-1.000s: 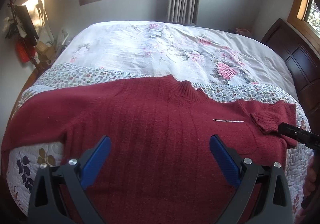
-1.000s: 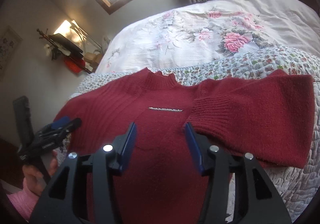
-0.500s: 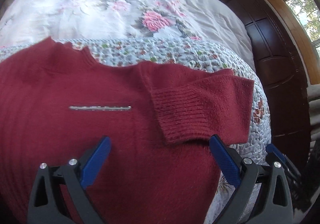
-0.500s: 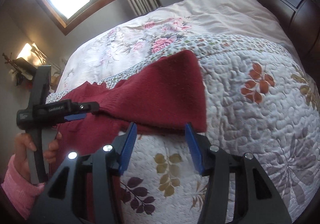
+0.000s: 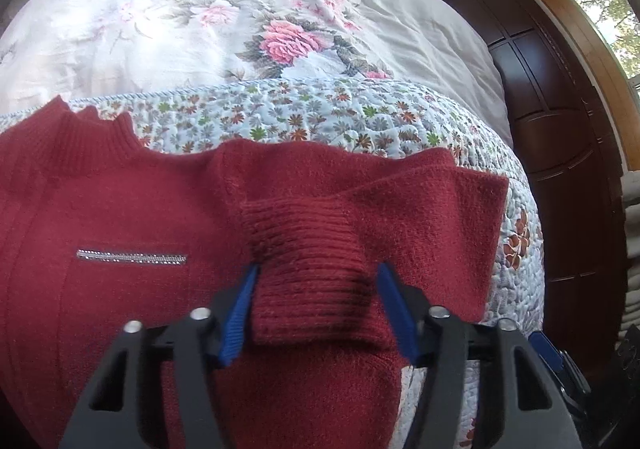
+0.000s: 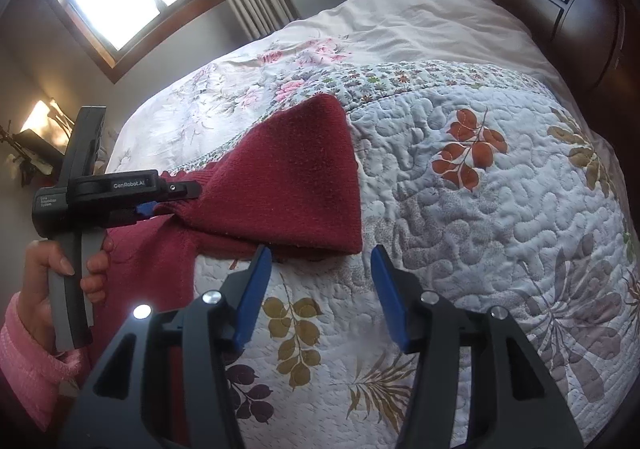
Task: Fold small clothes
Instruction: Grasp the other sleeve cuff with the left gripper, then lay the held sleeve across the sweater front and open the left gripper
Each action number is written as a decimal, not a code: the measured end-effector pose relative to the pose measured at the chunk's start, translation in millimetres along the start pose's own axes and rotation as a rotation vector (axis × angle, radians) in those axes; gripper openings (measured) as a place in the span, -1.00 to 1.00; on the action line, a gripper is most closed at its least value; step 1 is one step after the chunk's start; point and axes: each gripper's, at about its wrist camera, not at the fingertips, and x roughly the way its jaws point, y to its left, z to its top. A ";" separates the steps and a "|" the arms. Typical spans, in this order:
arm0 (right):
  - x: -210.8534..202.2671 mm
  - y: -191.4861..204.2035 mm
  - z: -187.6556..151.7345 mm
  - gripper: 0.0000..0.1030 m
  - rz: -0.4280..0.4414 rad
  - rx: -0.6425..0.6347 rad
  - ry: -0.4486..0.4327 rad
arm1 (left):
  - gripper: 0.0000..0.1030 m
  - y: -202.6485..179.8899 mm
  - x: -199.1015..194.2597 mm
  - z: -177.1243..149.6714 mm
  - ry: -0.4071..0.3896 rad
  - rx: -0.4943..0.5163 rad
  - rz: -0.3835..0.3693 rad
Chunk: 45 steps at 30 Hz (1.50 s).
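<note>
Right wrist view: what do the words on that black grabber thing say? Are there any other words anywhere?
"GenRobot.AI": white letters on the side of the left gripper, which the hand holds.
A small white label of two or three lines on the same gripper's body, further left: too small to read.
No other words show on the red sweater, the quilt or elsewhere.

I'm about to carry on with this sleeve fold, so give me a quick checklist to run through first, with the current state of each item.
1. Left gripper straddles the ribbed cuff: ok.
2. Cuff firmly clamped: cannot tell.
3. Right gripper open and holding nothing: ok.
4. Sleeve doubled back across the sweater: ok.
5. Sleeve's outer fold lies flat on the quilt: ok.
6. Other sleeve folded: cannot tell, out of view.
</note>
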 end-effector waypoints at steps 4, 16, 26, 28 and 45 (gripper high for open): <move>3.2 0.8 0.8 0.02 -0.001 0.007 -0.001 | -0.45 4.3 -14.9 -2.3 -0.063 -0.020 -0.031; 10.7 18.8 6.9 0.11 0.059 0.011 0.006 | -0.49 55.2 -131.5 -11.4 -0.334 0.017 -0.020; 46.3 68.7 26.3 0.26 0.189 -0.006 0.084 | -0.48 175.5 -170.1 -13.0 -0.392 -0.113 0.155; 59.6 76.3 30.1 0.27 0.226 0.016 0.115 | -0.48 195.2 -166.0 -15.3 -0.375 -0.144 0.172; 103.0 107.1 24.9 -0.29 0.186 0.029 0.251 | -0.07 267.3 -130.4 -37.6 -0.245 -0.210 0.260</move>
